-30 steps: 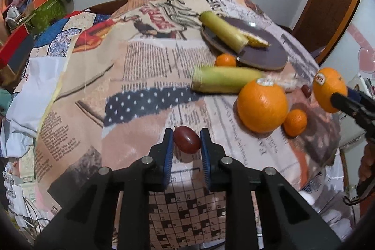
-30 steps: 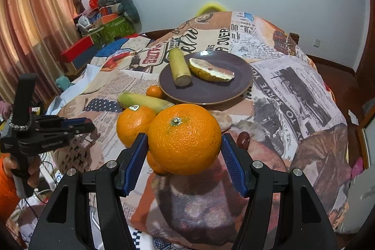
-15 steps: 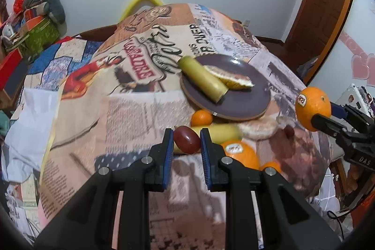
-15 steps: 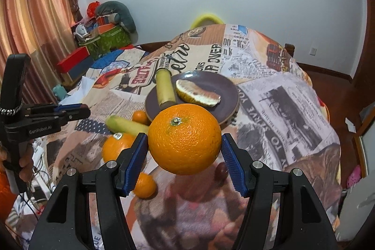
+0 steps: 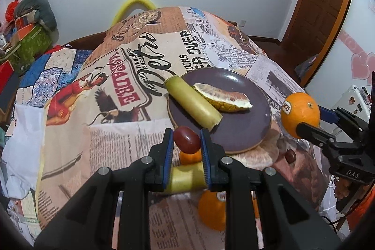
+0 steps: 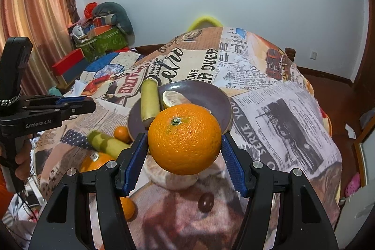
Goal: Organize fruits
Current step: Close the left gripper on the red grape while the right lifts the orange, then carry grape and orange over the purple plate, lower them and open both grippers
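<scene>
Black "GenRobot.AI" left gripper (image 5: 186, 144) fingers clamp grape (image 5: 186, 139); right gripper (image 6: 185, 151) fingers clamp orange (image 6: 184, 139).

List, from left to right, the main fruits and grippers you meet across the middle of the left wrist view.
Left gripper pinching the red grape → green stalk piece on the purple plate → pomelo wedge → orange held in the right gripper.

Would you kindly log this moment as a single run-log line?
left gripper: shut on grape | right gripper: shut on orange | both raised near plate
</scene>
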Demonstrator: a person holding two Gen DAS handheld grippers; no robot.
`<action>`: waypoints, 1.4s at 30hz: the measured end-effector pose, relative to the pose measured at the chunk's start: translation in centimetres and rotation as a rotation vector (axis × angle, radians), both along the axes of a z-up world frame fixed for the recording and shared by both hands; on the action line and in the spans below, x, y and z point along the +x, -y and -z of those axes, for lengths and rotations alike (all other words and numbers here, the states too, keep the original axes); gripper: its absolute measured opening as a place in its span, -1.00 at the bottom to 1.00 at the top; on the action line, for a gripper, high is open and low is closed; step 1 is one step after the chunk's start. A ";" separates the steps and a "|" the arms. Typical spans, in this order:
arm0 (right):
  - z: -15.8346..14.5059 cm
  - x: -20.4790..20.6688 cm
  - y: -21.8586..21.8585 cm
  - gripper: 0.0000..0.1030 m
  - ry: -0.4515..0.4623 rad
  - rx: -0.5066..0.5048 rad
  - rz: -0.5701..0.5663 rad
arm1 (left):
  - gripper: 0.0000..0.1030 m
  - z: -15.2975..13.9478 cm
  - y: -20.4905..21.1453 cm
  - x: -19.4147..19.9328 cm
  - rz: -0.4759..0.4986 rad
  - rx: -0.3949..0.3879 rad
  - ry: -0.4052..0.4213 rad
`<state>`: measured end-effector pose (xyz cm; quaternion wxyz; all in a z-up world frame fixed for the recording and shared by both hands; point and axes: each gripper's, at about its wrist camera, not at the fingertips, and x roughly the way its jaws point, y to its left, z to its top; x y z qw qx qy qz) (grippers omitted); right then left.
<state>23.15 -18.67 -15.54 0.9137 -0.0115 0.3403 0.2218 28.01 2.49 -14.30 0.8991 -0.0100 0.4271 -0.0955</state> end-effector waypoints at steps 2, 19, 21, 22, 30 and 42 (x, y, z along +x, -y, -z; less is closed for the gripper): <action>0.2 0.6 -0.1 0.18 -0.002 0.000 -0.005 | -0.57 0.3 0.2 0.8 0.004 -0.001 -0.007; 2.8 4.3 -2.8 0.18 -0.044 -0.048 -0.091 | -0.57 4.8 0.9 6.4 0.000 -0.005 -0.118; 3.1 4.5 -3.1 0.18 -0.051 -0.059 -0.104 | -0.57 5.1 1.1 6.7 0.004 -0.001 -0.123; 3.4 4.7 -3.3 0.18 -0.056 -0.064 -0.110 | -0.57 5.2 1.1 6.9 0.006 -0.001 -0.126; 4.0 5.4 -3.5 0.18 -0.069 -0.082 -0.124 | -0.57 6.0 1.3 7.5 0.014 -0.003 -0.137; 4.1 5.2 -3.5 0.24 -0.088 -0.074 -0.120 | -0.21 5.4 1.1 6.5 0.001 -0.011 -0.140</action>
